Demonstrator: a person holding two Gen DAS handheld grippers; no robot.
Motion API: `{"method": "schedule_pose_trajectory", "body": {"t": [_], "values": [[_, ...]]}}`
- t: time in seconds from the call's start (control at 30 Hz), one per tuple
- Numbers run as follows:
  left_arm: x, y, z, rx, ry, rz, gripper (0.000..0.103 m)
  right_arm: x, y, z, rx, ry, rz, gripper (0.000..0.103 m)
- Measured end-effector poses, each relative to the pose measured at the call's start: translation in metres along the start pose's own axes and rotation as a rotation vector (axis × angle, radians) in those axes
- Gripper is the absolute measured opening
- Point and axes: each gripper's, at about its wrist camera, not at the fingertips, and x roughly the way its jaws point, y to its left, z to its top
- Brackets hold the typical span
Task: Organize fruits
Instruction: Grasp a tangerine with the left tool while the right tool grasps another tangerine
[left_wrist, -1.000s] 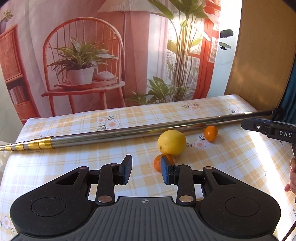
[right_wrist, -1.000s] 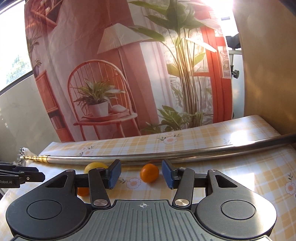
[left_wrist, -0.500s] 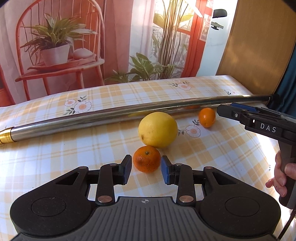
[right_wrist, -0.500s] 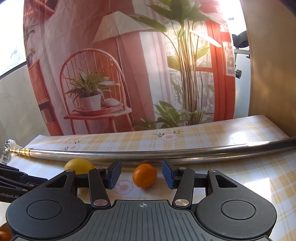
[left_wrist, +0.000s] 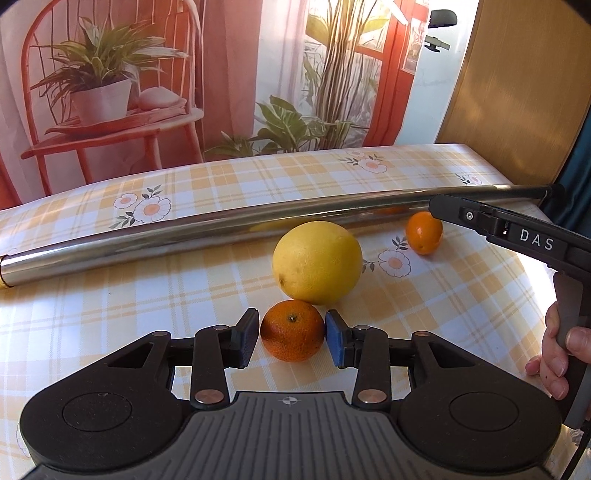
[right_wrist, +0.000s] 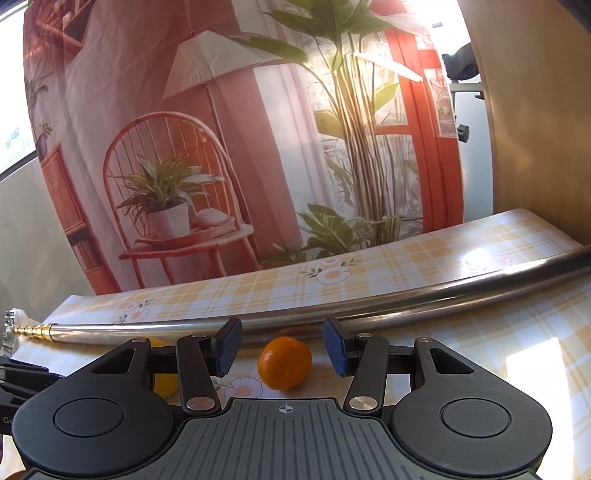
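Note:
On the yellow checked tablecloth (left_wrist: 110, 295) lie a dark orange tangerine (left_wrist: 292, 330), a large yellow citrus fruit (left_wrist: 317, 262) just behind it and a small orange (left_wrist: 424, 232) further right. My left gripper (left_wrist: 291, 339) is open, and the tangerine sits between its blue pads, the right pad at its skin. My right gripper (right_wrist: 282, 347) is open too. The small orange (right_wrist: 284, 363) sits low between its fingers, slightly past the tips. The yellow fruit (right_wrist: 162, 384) shows partly behind its left finger.
A long metal telescopic pole (left_wrist: 221, 232) lies across the table behind the fruits. The right gripper's black body (left_wrist: 532, 243) and a hand (left_wrist: 554, 362) fill the right side. A printed backdrop (right_wrist: 221, 147) hangs behind the table, and a wooden panel (left_wrist: 517, 92) stands at the right.
My left gripper has come forward and down until the tangerine sits between its pads. My right gripper has closed in on the small orange. No fruit has moved.

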Motion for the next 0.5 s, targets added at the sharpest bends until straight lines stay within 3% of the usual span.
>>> {"method": "schedule_pose_trajectory", "body": {"t": [0.5], "values": [[-0.011, -0.001, -0.004, 0.002, -0.028, 0.018, 0.039, 0.019, -0.002, -0.003, 0.002, 0.074, -0.015, 0.045]]}}
